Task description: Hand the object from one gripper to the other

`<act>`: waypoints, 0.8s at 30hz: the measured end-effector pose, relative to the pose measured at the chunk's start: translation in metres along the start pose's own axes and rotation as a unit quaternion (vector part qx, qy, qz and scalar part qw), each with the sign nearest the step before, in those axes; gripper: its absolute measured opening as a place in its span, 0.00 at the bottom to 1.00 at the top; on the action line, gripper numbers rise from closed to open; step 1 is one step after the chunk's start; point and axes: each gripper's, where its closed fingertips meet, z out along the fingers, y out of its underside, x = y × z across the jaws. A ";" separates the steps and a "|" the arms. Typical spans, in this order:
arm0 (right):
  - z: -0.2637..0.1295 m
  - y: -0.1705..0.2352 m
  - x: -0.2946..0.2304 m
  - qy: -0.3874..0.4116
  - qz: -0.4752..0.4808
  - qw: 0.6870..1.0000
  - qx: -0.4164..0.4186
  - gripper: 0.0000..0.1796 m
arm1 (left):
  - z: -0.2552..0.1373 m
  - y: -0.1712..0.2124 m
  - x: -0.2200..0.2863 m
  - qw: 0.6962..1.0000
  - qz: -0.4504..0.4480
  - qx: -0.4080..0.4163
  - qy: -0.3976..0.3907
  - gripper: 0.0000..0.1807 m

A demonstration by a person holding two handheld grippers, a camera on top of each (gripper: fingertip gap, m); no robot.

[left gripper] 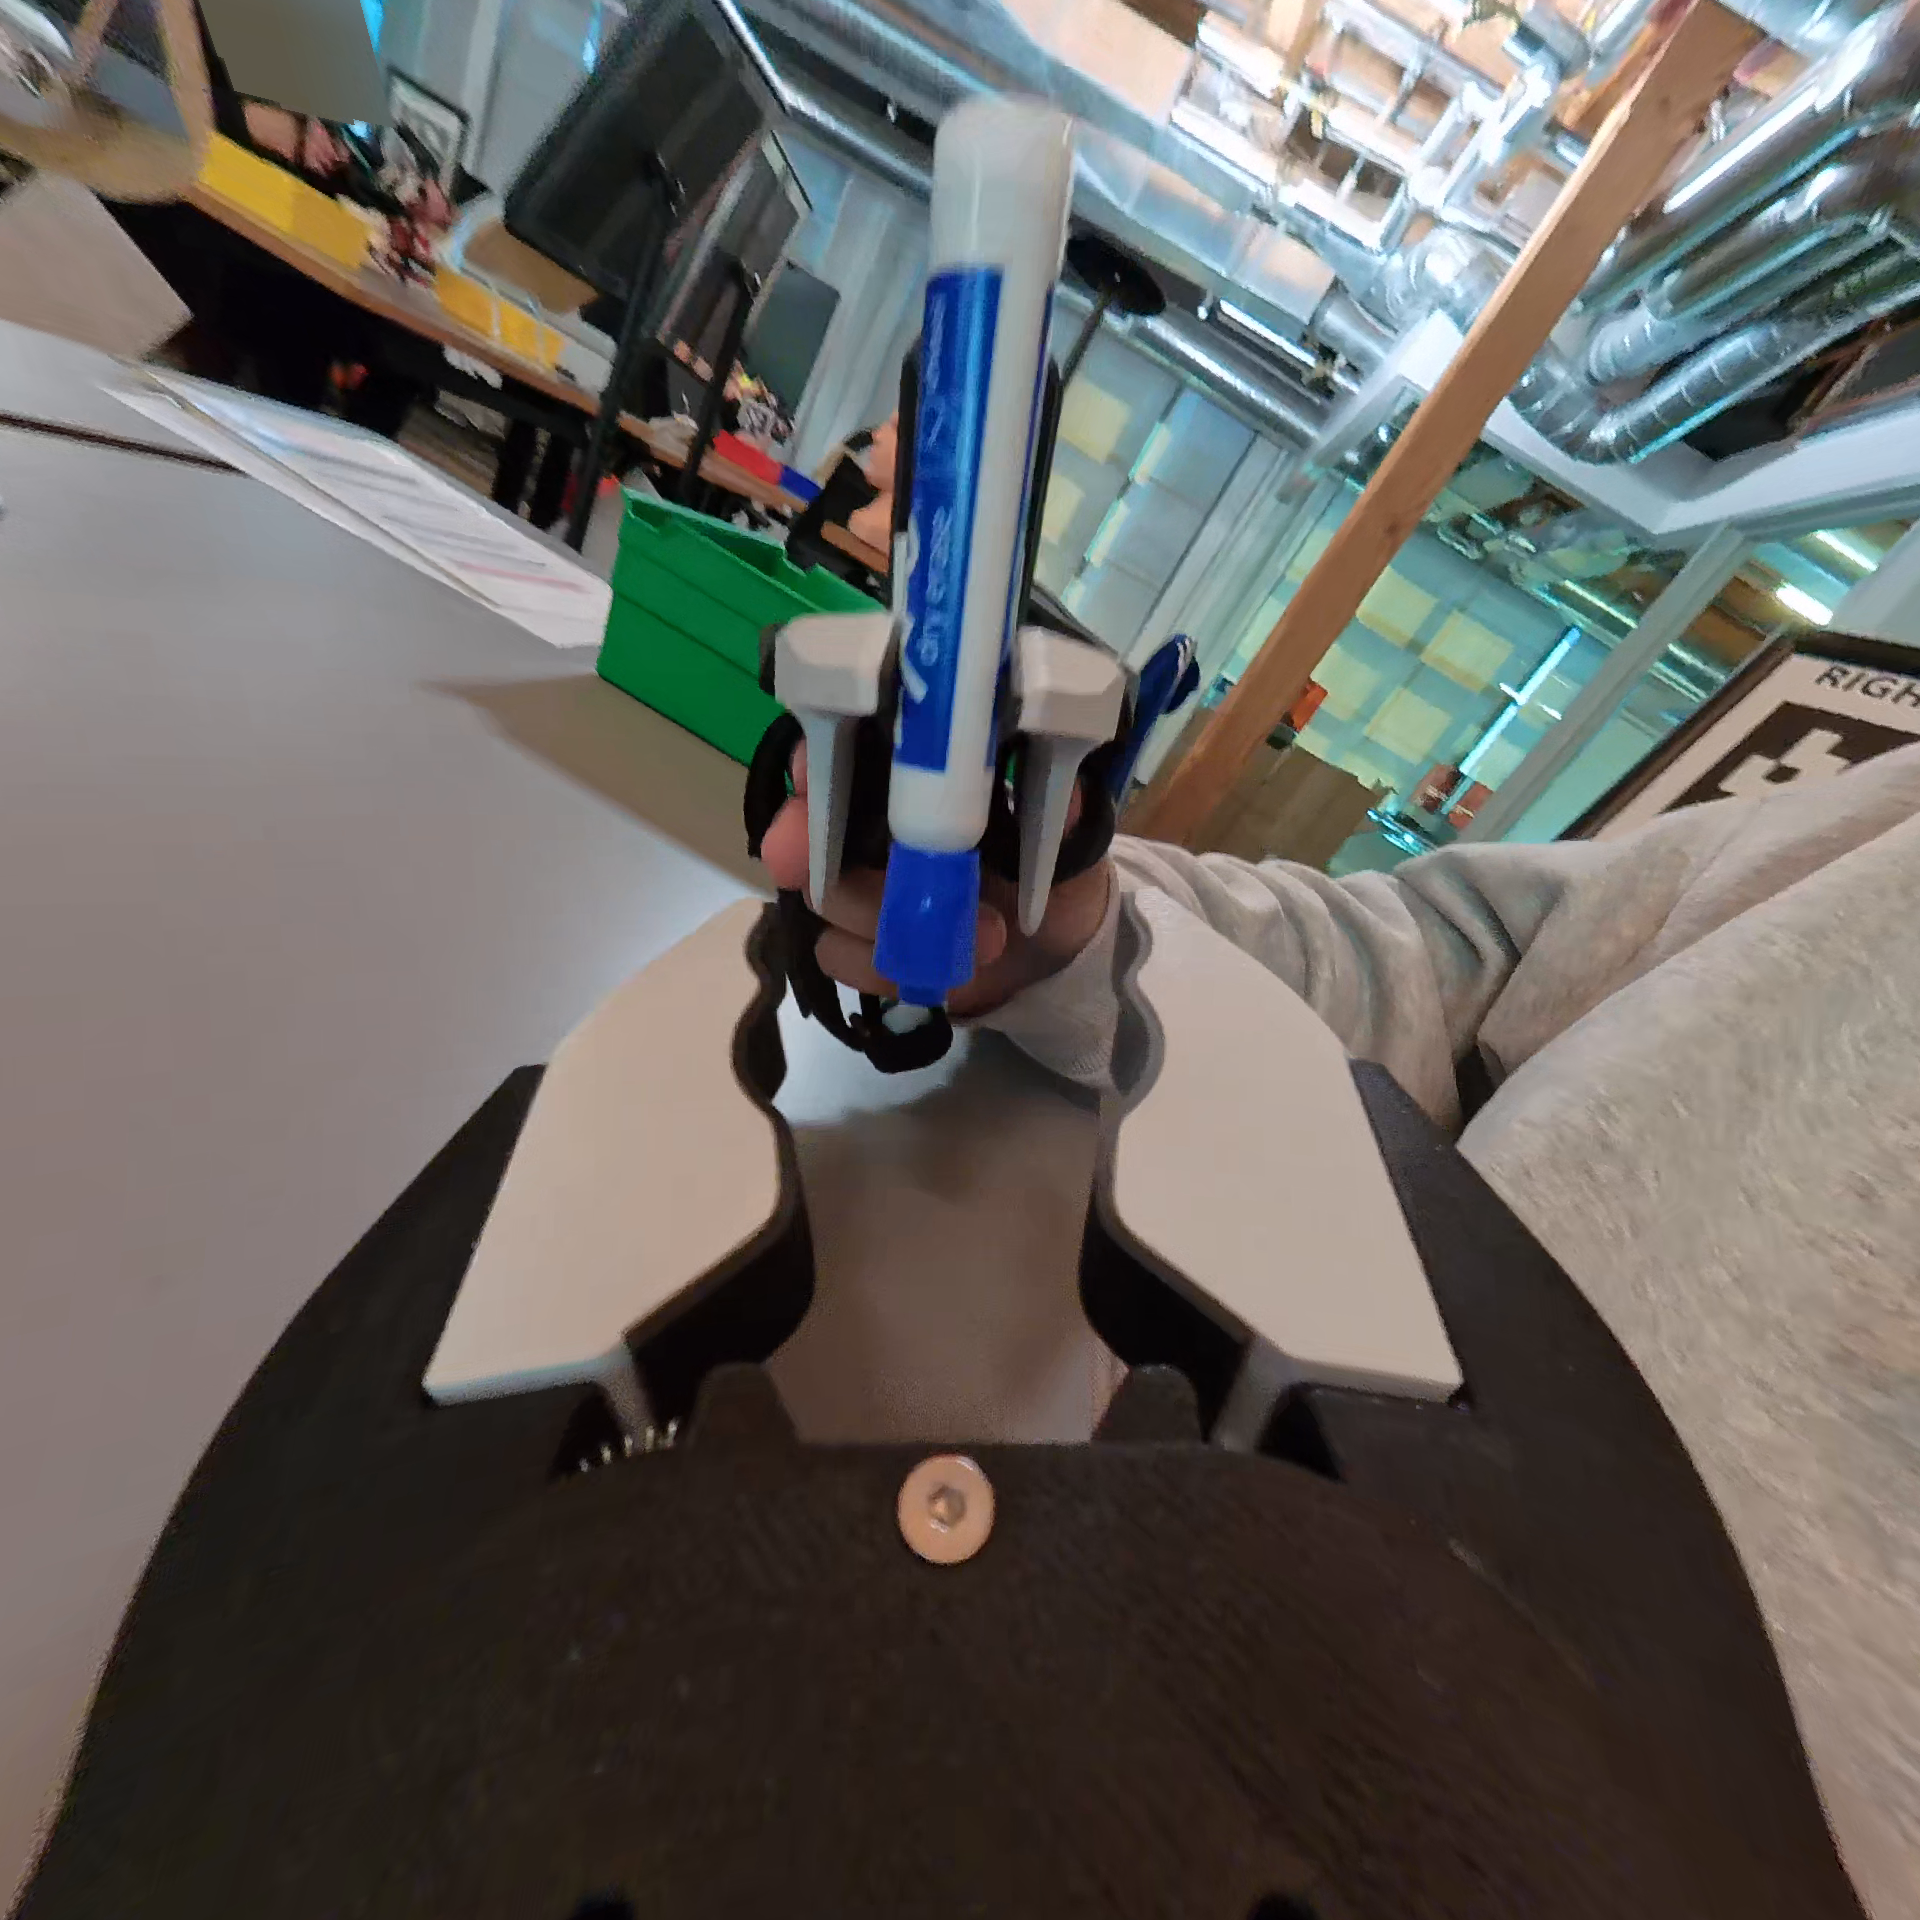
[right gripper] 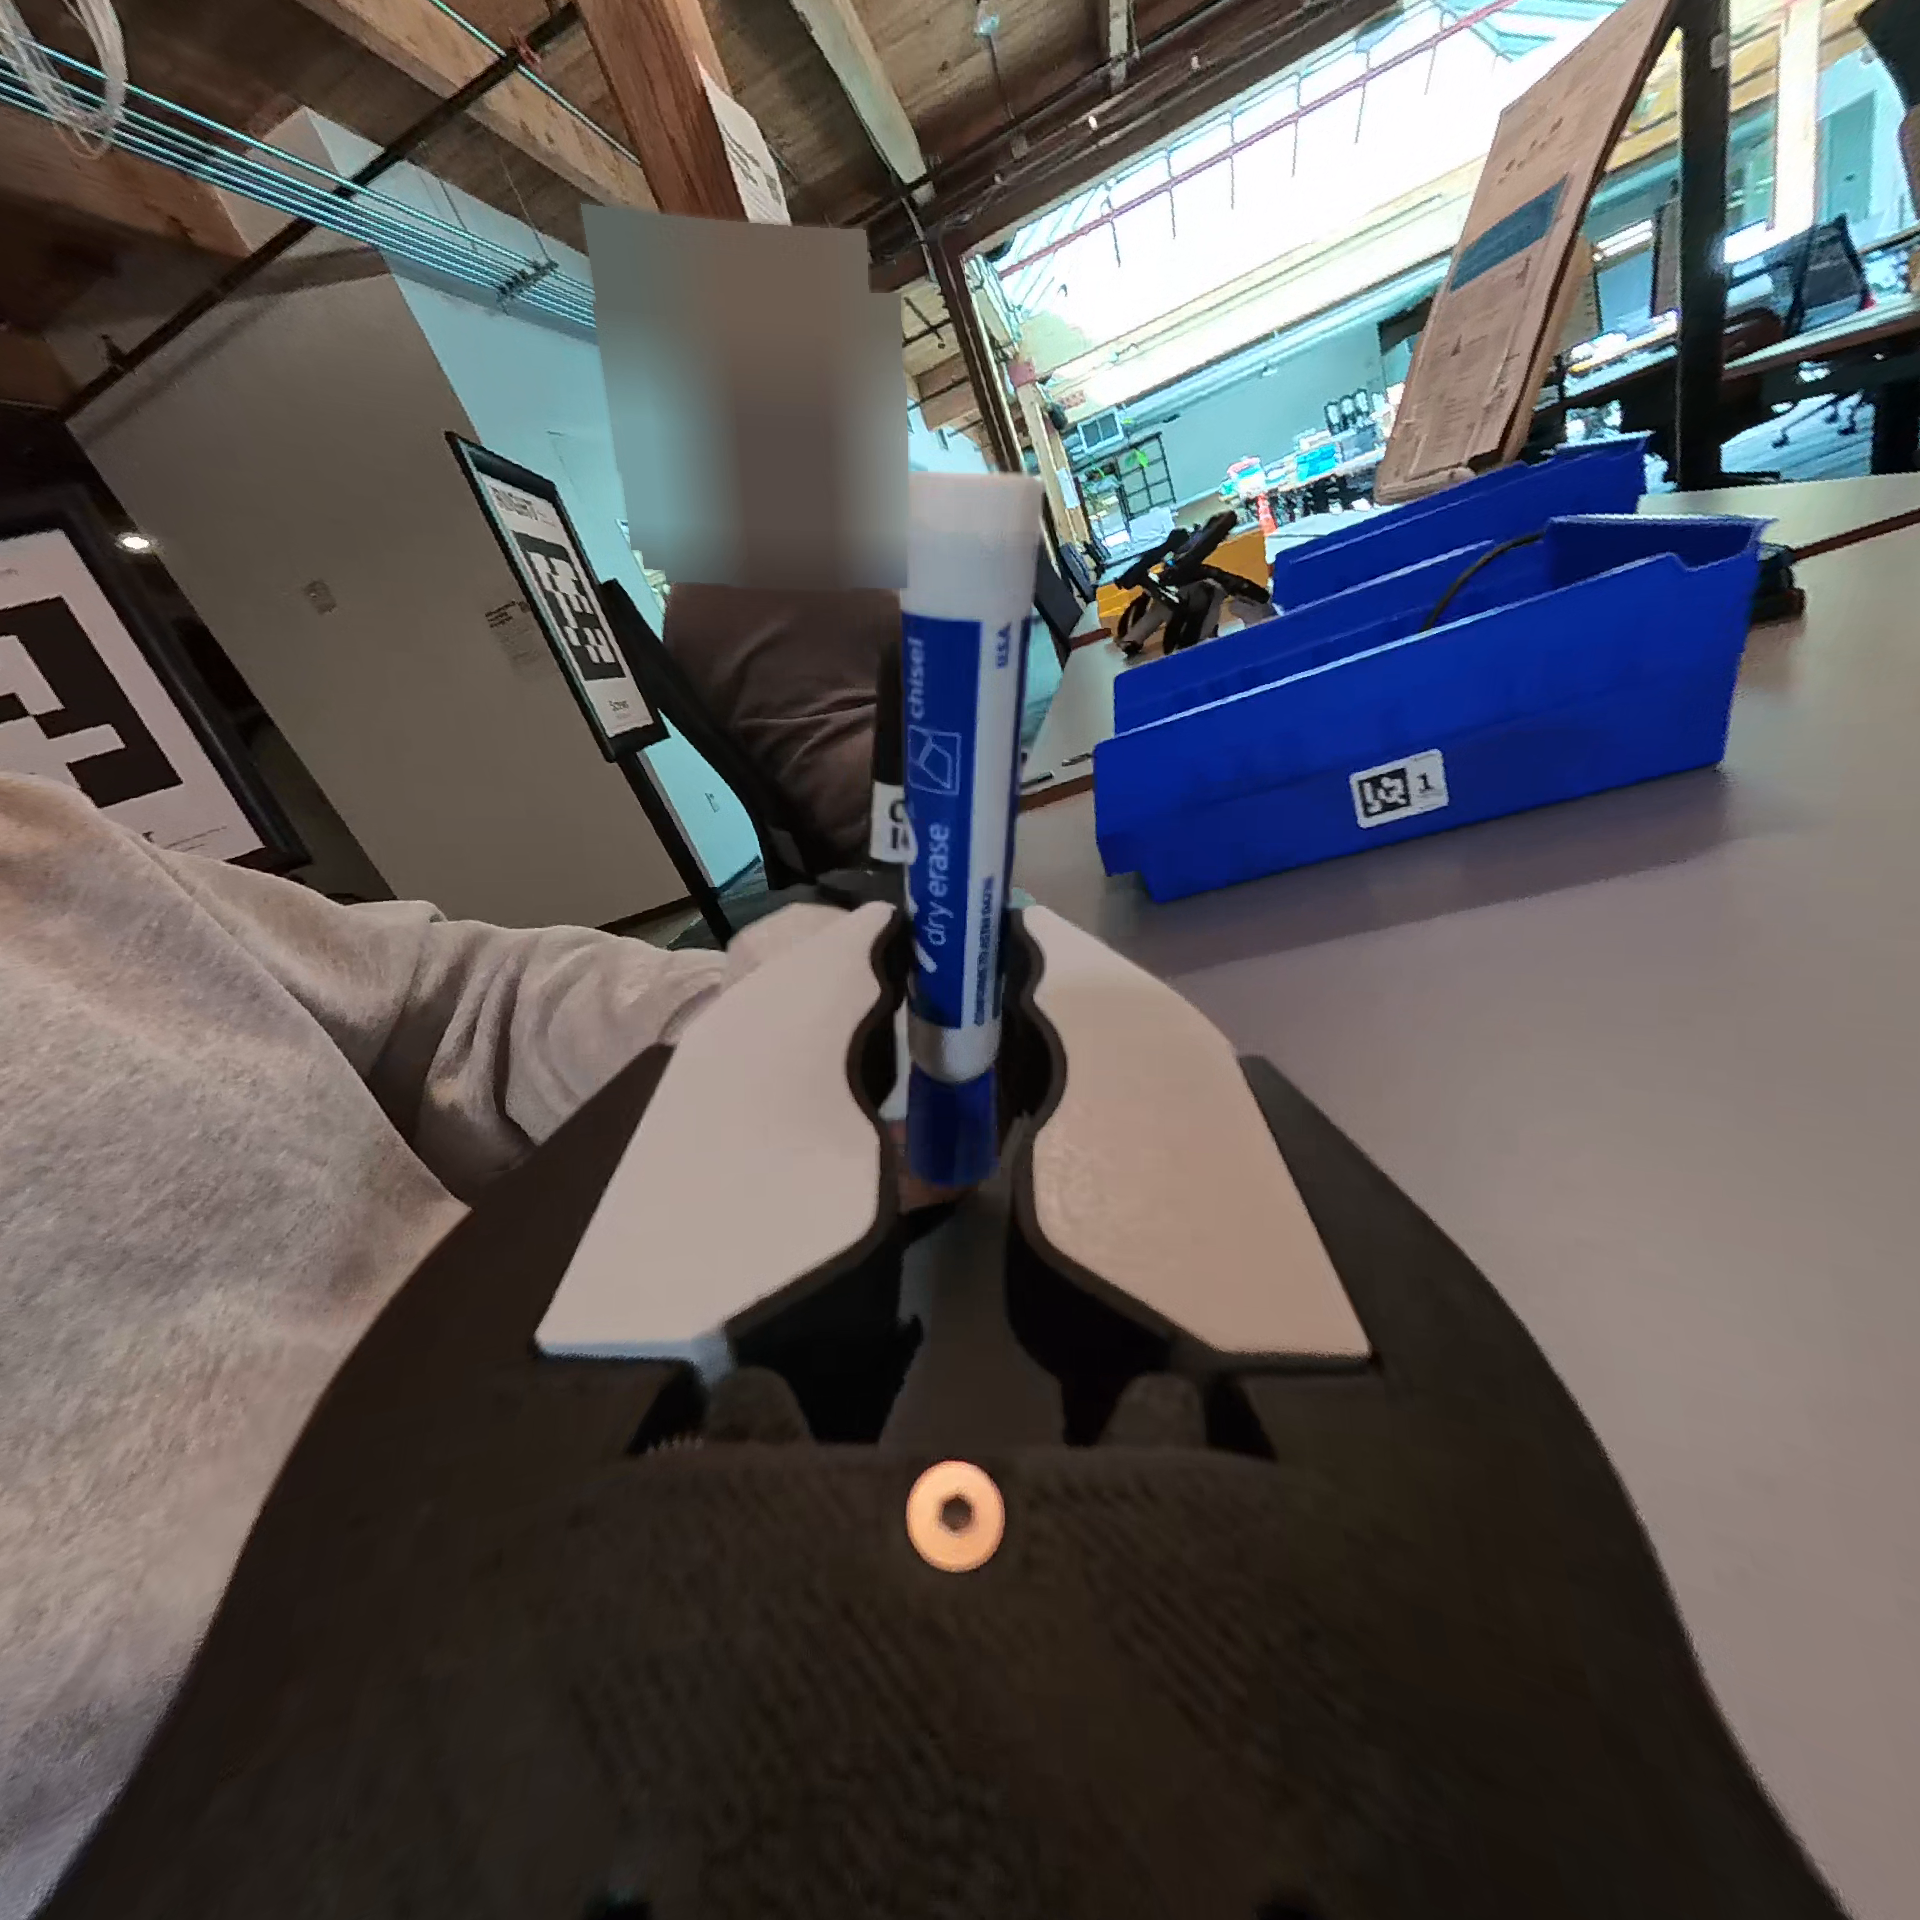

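Note:
A white dry-erase marker (right gripper: 961, 790) with a blue label stands nearly upright, its blue cap (right gripper: 951, 1127) pointing down. My right gripper (right gripper: 956, 935) is shut on the marker's lower barrel, just above the cap. In the left wrist view the right gripper (left gripper: 951, 686) faces me head-on, held by a hand, with the marker (left gripper: 977, 499) clamped between its grey fingers (left gripper: 831, 748). My left gripper (left gripper: 940, 966) is open and empty, its jaws spread wide, just short of and below the marker's cap (left gripper: 925, 914).
The grey table (right gripper: 1558, 1143) lies under both grippers. Two blue bins (right gripper: 1434, 717) stand at the right in the right wrist view. A green bin (left gripper: 707, 603) and a paper sheet (left gripper: 364, 488) lie ahead in the left wrist view. Grey sleeves (left gripper: 1558, 987) fill the sides. Left and right tips are no more than a few centimetres apart.

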 end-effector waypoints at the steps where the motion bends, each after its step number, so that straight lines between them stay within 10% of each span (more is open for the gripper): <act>1: -0.001 0.002 0.003 0.008 -0.001 1.000 -0.007 0.11 | -0.002 -0.005 -0.002 1.000 0.005 0.012 -0.006 0.36; 8: -0.001 0.024 0.006 0.030 -0.006 0.997 -0.065 0.11 | -0.014 -0.030 -0.001 0.994 0.093 0.040 -0.046 0.18; 24: -0.036 0.052 -0.010 0.122 -0.046 0.984 -0.123 0.11 | 0.037 -0.034 0.015 0.994 0.087 0.021 0.059 0.11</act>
